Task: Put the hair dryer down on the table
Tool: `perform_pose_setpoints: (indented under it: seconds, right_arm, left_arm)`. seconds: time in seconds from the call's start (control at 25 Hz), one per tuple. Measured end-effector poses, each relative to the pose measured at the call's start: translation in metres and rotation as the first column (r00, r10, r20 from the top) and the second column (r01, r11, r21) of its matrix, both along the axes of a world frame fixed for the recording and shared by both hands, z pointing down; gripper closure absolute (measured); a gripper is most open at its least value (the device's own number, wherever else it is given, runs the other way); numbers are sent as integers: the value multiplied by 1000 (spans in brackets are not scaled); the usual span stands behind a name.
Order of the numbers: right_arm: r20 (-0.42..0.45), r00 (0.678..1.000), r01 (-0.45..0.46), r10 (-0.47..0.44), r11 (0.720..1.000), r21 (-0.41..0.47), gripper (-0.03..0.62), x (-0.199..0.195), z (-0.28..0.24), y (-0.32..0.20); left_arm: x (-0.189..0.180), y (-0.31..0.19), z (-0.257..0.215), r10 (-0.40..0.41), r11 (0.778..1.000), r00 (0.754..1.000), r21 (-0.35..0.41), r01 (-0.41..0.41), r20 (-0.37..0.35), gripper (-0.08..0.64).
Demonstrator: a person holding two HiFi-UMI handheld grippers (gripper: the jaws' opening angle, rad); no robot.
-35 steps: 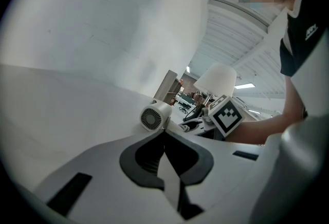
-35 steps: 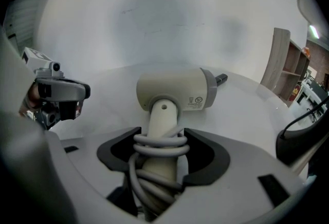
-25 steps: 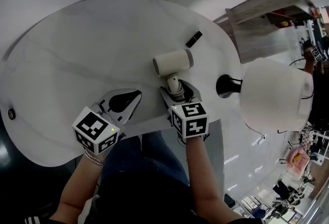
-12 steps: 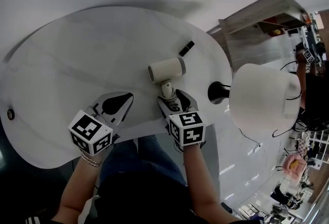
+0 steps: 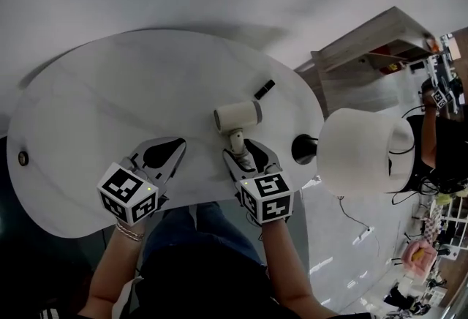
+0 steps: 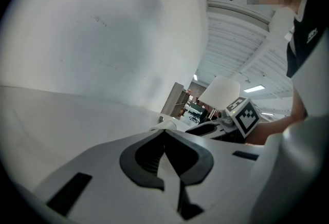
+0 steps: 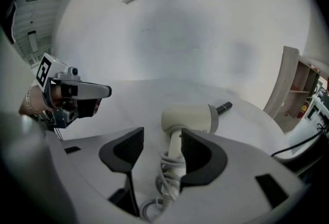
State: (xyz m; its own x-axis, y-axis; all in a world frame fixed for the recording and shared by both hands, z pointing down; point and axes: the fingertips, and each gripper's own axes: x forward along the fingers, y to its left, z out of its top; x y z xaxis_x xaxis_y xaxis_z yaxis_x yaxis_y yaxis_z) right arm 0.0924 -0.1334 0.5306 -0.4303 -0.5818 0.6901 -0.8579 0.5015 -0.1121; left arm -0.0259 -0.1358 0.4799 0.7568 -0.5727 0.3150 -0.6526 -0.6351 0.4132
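Dryer (image 5: 238,116) down on the counter (image 5: 110,91), right claw (image 5: 247,153) released.
It lies on its side toward the counter's right end, with a black stick (image 5: 265,88) just beyond it. The right claw's jaws stand apart and have just been closing a little. Handle and coiled cord show between them, not pinched. If they close further or pull away carelessly, I'd guess the cord snags and drags the dryer toward the edge. Left claw (image 5: 162,156) is clenched on nothing.
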Motion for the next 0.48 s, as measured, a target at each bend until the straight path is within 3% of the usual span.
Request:
perform_pose_setpoints:
  seconds: [0.24, 0.48]
  right_arm:
    - [30, 999, 31, -35, 991, 129, 495, -7, -45, -13]
    - [56, 996, 59, -73, 974, 217, 534, -13, -80, -27]
  left_arm:
    - [-12, 3, -24, -68, 997, 997, 46, 67, 25, 548]
    - [-26, 1, -43, -112, 990, 993, 92, 107, 47, 548]
